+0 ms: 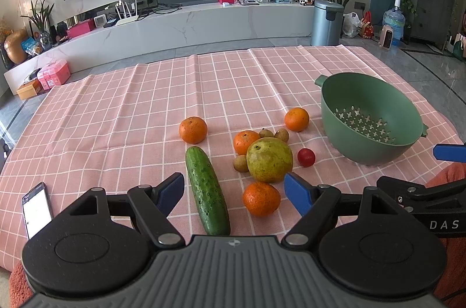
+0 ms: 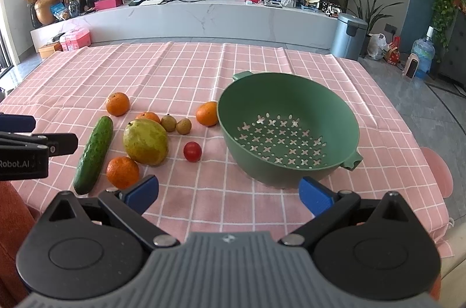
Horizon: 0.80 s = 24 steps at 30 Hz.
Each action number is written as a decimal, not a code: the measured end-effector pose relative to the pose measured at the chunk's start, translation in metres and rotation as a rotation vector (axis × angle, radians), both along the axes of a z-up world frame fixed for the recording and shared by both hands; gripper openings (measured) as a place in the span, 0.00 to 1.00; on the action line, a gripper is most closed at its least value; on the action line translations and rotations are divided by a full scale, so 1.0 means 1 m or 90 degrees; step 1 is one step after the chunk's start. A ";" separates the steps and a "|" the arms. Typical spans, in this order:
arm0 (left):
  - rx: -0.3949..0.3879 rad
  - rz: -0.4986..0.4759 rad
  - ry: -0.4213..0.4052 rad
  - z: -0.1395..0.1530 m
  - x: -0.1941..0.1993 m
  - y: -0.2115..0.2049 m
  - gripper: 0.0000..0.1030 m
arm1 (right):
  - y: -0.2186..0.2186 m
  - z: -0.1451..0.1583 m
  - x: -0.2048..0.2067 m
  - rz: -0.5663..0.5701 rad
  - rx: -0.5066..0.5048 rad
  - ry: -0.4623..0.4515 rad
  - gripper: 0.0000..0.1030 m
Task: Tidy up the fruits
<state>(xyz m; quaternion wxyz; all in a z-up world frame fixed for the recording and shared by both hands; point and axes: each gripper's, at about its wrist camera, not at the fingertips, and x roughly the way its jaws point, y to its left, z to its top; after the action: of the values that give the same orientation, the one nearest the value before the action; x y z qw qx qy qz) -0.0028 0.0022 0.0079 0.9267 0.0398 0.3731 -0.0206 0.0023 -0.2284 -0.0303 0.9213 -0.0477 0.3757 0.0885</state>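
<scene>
Fruits lying loose on the pink checked tablecloth point(image 2: 186, 66), all to the left of the green colander point(image 2: 288, 130), none inside it. Nearest to the colander: one orange point(image 2: 207, 113) almost touching its left wall, and a small red tomato point(image 2: 192, 151) a little apart from it. Further left of the colander: a big yellow-green guava point(image 2: 145, 141), with two small brown longans point(image 2: 176, 124) just behind it and a third one point(image 1: 240, 163) touching its left side. Half hidden behind the guava, a second orange point(image 1: 245, 141); in front of it, a third orange point(image 2: 122, 172). Furthest from the colander: a cucumber point(image 2: 93, 154) lying lengthwise and a fourth orange point(image 2: 117, 103) beyond its far end. Hovering near the table edge, left gripper point(image 1: 234, 193) with jaws wide apart over the cucumber and front orange, holding nothing. Right gripper point(image 2: 228, 193) also spread open, just before the colander. Far left of the colander, a phone point(image 1: 37, 207) on the cloth.
</scene>
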 end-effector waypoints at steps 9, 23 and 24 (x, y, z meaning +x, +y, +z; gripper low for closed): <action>0.001 -0.001 0.000 0.001 0.000 0.000 0.89 | 0.001 0.000 0.001 0.002 0.006 0.000 0.96; -0.133 0.082 0.141 -0.037 0.069 0.050 0.46 | 0.047 -0.035 0.056 0.099 0.122 0.049 0.58; -0.148 0.094 0.154 -0.042 0.073 0.056 0.45 | 0.052 -0.038 0.061 0.103 0.118 0.053 0.56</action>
<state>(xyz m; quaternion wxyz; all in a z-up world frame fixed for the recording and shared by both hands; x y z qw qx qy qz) 0.0702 0.0581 -0.0340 0.8724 -0.0975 0.4790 -0.0003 0.0634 -0.1766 -0.0686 0.8950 0.0115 0.3990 0.1992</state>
